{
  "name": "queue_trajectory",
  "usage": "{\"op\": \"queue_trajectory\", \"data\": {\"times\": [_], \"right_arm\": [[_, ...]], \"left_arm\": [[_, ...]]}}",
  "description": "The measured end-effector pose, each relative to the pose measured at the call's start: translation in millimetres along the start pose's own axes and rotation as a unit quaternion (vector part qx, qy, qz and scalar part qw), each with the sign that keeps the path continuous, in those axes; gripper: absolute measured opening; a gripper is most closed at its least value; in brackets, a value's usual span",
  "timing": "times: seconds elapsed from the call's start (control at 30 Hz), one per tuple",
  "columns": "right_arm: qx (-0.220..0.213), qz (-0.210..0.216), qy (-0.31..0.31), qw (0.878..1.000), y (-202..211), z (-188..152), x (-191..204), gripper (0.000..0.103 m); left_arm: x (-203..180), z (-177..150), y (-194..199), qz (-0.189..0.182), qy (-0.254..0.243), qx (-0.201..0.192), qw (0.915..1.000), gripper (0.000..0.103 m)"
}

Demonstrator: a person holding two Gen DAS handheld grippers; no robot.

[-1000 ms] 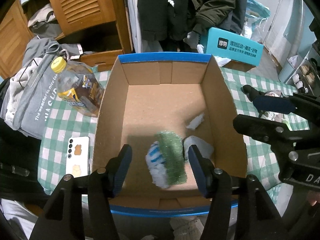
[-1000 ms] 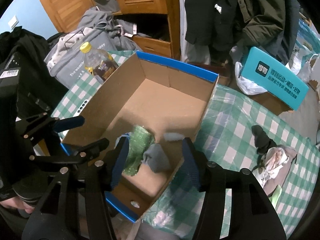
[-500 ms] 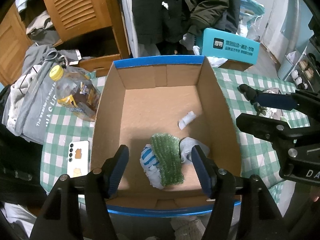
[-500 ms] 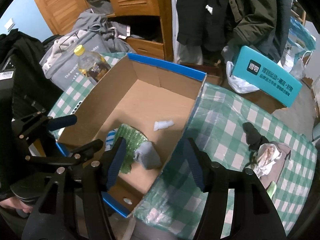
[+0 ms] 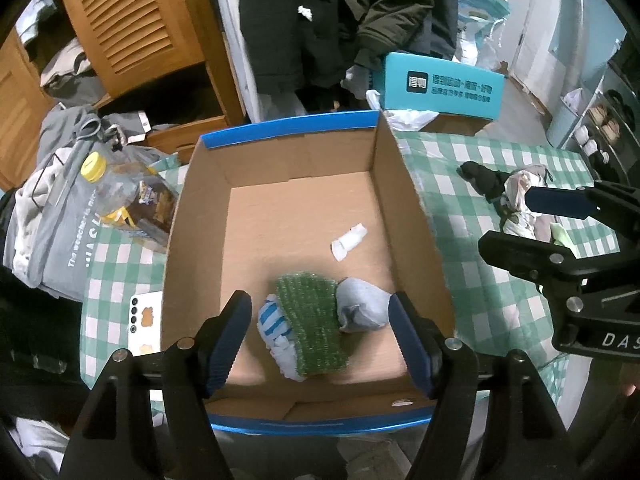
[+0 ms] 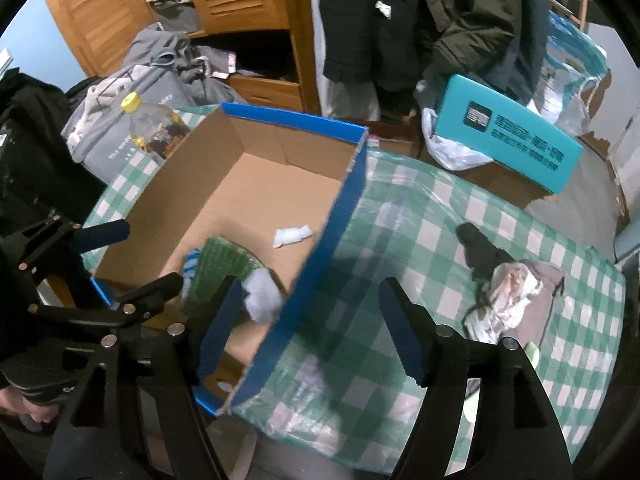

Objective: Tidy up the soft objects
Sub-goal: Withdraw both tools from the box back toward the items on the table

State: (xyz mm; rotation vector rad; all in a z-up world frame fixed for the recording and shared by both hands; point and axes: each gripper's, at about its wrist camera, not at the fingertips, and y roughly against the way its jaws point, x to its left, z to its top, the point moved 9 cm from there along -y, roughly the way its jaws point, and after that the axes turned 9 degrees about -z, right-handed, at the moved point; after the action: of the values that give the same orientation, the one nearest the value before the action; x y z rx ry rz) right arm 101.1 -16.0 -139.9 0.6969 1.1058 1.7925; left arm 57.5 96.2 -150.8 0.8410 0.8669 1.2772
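A cardboard box (image 5: 404,184) with blue rims stands on the checked table. On its floor lie a green scrubby cloth (image 5: 312,324), a blue-striped sock (image 5: 272,324), a grey bundle (image 5: 362,310) and a small white wad (image 5: 349,240). My left gripper (image 5: 320,340) hovers above these, jaws opening, nothing held. My right gripper (image 6: 312,328) straddles the box's right wall (image 6: 320,256), jaws opening and empty. Right of the box lie a black sock (image 6: 480,248) and a crumpled pale cloth (image 6: 508,296).
A yellow-capped bottle (image 5: 128,196), a grey garment (image 5: 56,232) and a white phone (image 5: 145,320) lie left of the box. A teal box (image 5: 440,86) stands behind the table. Wooden louvred doors (image 5: 132,28) and hanging dark coats (image 5: 340,20) fill the background.
Both grippers drew back and widened their jaws. The right one shifted right, from over the box floor to over its right wall. The cloths stay where they lie.
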Motion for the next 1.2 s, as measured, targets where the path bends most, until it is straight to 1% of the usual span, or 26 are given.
{"op": "queue_trajectory", "data": {"times": [0.07, 0.13, 0.77, 1.0, 1.2], "right_arm": [[0.001, -0.004, -0.005, 1.000, 0, -3, -8, 0.072], [0.002, -0.007, -0.009, 1.000, 1, -6, -16, 0.072], [0.011, -0.054, -0.070, 0.996, 6, -44, -103, 0.073], [0.017, -0.072, -0.098, 0.992, 7, -67, -142, 0.073], [0.027, -0.085, -0.120, 0.989, 7, -88, -172, 0.073]], "left_arm": [[-5, 1, -1, -0.001, -0.003, 0.001, 1.0000, 0.073], [-11, 3, -1, -0.004, -0.006, 0.002, 1.0000, 0.077], [-78, 11, -19, -0.029, -0.049, 0.023, 0.9981, 0.080], [-109, 12, -32, -0.043, -0.060, 0.039, 0.9965, 0.080], [-131, 13, -44, -0.046, -0.072, 0.053, 0.9949, 0.080]]}}
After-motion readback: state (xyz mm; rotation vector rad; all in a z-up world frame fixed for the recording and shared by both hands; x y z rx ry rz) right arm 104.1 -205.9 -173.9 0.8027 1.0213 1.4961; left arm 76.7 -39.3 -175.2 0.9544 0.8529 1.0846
